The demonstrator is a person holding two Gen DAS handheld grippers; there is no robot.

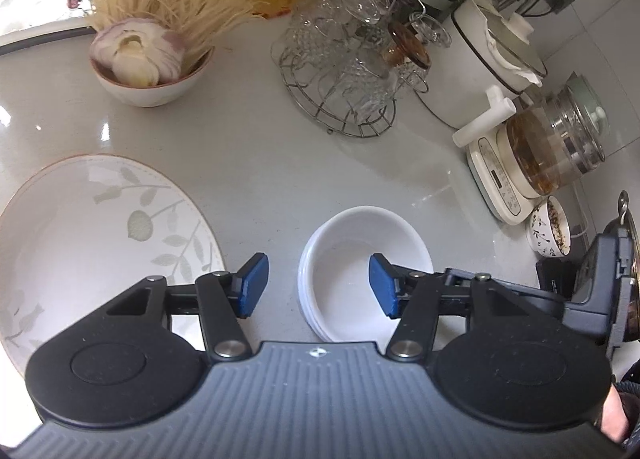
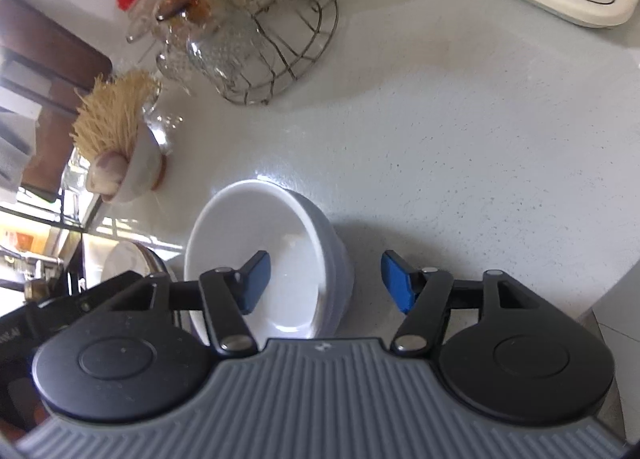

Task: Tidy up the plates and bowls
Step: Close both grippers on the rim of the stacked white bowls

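A stack of plain white bowls stands on the pale counter; it also shows in the right wrist view. My left gripper is open, its right pad over the stack's rim, its left pad over bare counter. A large white plate with a leaf pattern lies to the left of the stack. My right gripper is open, its left pad inside the top bowl and its right pad outside the stack's wall. Neither gripper holds anything.
A bowl of onion and dry noodles stands at the back left. A wire rack of glass cups, a white pot, a glass kettle on its base and a small patterned bowl line the back and right.
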